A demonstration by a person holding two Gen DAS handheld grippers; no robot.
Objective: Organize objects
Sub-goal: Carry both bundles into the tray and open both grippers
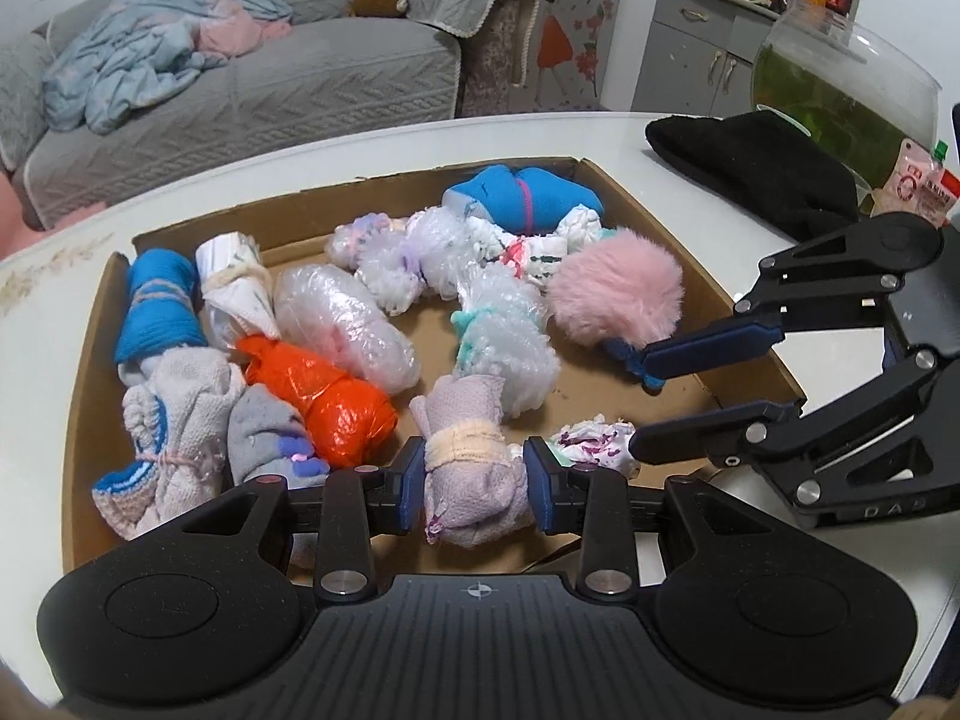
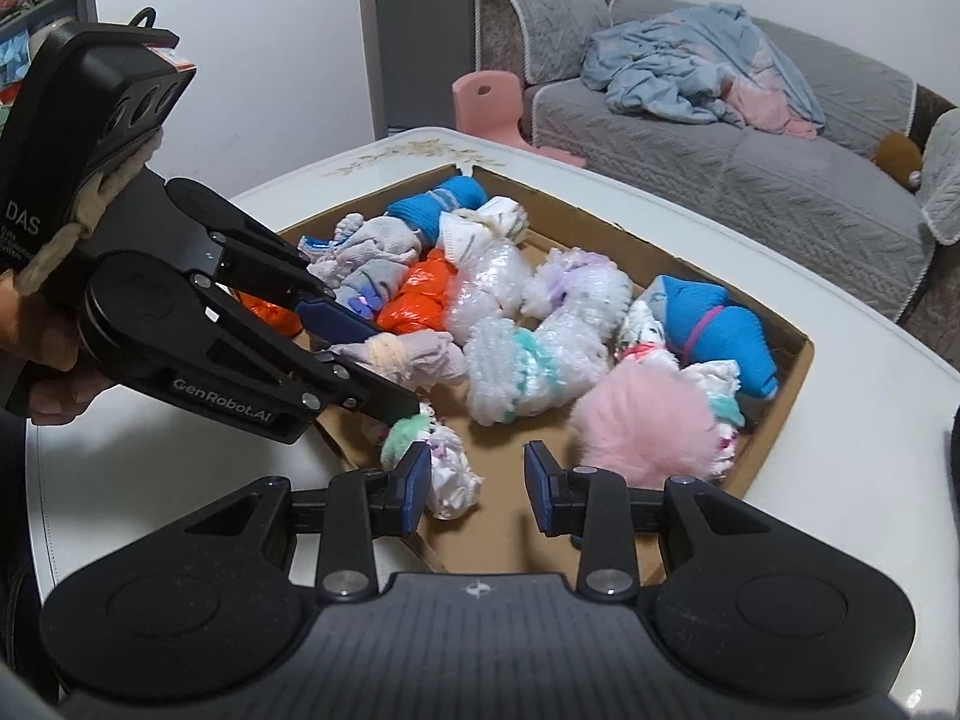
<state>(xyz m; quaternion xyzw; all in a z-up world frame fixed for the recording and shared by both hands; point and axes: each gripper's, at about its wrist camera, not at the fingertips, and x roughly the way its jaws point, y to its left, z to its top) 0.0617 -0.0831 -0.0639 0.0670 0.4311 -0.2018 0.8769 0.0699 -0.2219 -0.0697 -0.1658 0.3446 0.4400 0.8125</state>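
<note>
A shallow cardboard tray [image 1: 90, 372] on a white table holds several tied bundles of socks, cloth and plastic. My left gripper [image 1: 474, 480] is shut on a pale lilac sock bundle [image 1: 465, 468] tied with cream string, at the tray's near edge; the bundle also shows in the right wrist view [image 2: 414, 357]. My right gripper [image 2: 477, 486] is open and empty over the tray's near corner, beside a small white and purple bundle [image 2: 453, 471] and a pink fluffy pompom [image 2: 648, 420]. In the left wrist view the right gripper [image 1: 639, 405] is open next to the pompom [image 1: 618, 294].
An orange plastic bundle [image 1: 324, 390], blue sock bundles [image 1: 159, 312] and bubble-wrap bundles [image 1: 348, 318] fill the tray. A black cloth [image 1: 750, 162] and a glass fishbowl [image 1: 840, 90] stand at the table's far right. A grey sofa [image 1: 240, 90] is behind.
</note>
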